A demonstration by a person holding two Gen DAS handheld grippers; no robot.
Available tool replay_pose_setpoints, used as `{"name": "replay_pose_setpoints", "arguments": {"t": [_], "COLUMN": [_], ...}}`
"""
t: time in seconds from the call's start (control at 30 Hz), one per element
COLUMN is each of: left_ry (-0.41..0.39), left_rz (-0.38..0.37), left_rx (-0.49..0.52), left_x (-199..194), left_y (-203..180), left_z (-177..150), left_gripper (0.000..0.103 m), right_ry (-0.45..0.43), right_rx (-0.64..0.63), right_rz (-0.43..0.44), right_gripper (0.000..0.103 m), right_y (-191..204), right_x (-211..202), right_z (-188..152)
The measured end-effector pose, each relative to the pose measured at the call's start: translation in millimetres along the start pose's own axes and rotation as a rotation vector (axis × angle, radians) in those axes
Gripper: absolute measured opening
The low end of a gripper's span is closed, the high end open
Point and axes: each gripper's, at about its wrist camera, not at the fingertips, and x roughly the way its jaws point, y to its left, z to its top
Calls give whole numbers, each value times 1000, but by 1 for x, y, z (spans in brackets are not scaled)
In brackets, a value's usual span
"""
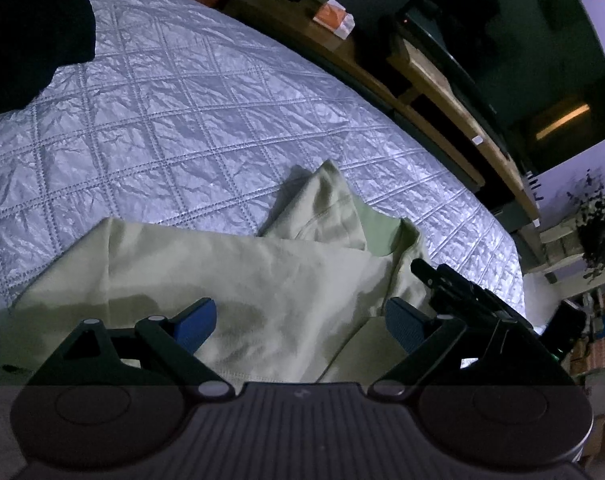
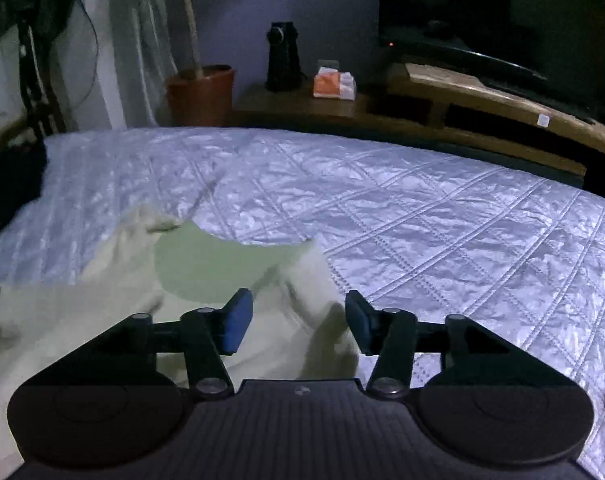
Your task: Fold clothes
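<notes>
Green garment (image 1: 230, 276) lies rumpled at the near edge of the bed (image 1: 182, 120), partly doubled over, neckline showing in the right wrist view. Looks light, soft, floppy knit; likely sags and bunches if lifted from one point, low slip risk. Best holds: hem corners or shoulder seams, pinching one layer edge. Left gripper (image 1: 300, 320) hovers over the cloth, jaws wide apart, nothing clamped. Right gripper (image 2: 298, 320) jaws apart above a raised fold, pads not pressing it. Dark clothing (image 1: 30, 32) lies well apart.
</notes>
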Motion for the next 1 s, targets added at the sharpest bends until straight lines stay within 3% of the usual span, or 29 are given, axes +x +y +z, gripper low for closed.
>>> {"name": "replay_pose_setpoints", "arguments": {"t": [0.07, 0.1, 0.13, 0.17, 0.37, 0.4, 0.5, 0.57, 0.63, 0.67, 0.77, 0.83, 1.0], "left_ry": [1, 2, 3, 4, 11, 12, 14, 15, 15, 17, 22, 25, 28], "left_rz": [-1, -2, -2, -3, -3, -3, -3, -2, -1, -1, 1, 0, -7], "left_rx": [1, 2, 4, 5, 12, 13, 17, 18, 18, 20, 26, 26, 27], "left_x": [0, 0, 0, 1, 4, 4, 5, 6, 6, 6, 7, 8, 7], "left_y": [0, 0, 0, 0, -3, -3, -3, -3, -3, -3, -4, -5, -5], "left_z": [0, 0, -1, -1, -2, -2, -3, -4, -4, -4, -6, -5, -5], "left_gripper": [90, 90, 90, 90, 90, 90, 90, 90, 90, 90, 90, 90, 90], "right_ry": [10, 15, 21, 24, 13, 8, -8, -37, -57, -57, -47, -8, 21], "right_rx": [21, 32, 39, 46, 343, 342, 192, 180, 121, 79, 23, 47, 243], "right_rz": [-14, -21, -30, -37, 27, 17, -58, -3, 2, -2, -17, -49, -79], "right_gripper": [53, 34, 4, 0, 1, 0, 13, 16, 44, 48, 40, 0, 0], "right_y": [-5, -7, -9, -13, -53, -54, -34, -29, -20, -16, -8, -12, -46], "right_x": [8, 12, 16, 19, 28, 27, 21, 11, 7, 7, 14, 24, 31], "right_z": [0, 1, 1, 3, -1, -3, -2, 0, 3, 5, 12, 17, 15]}}
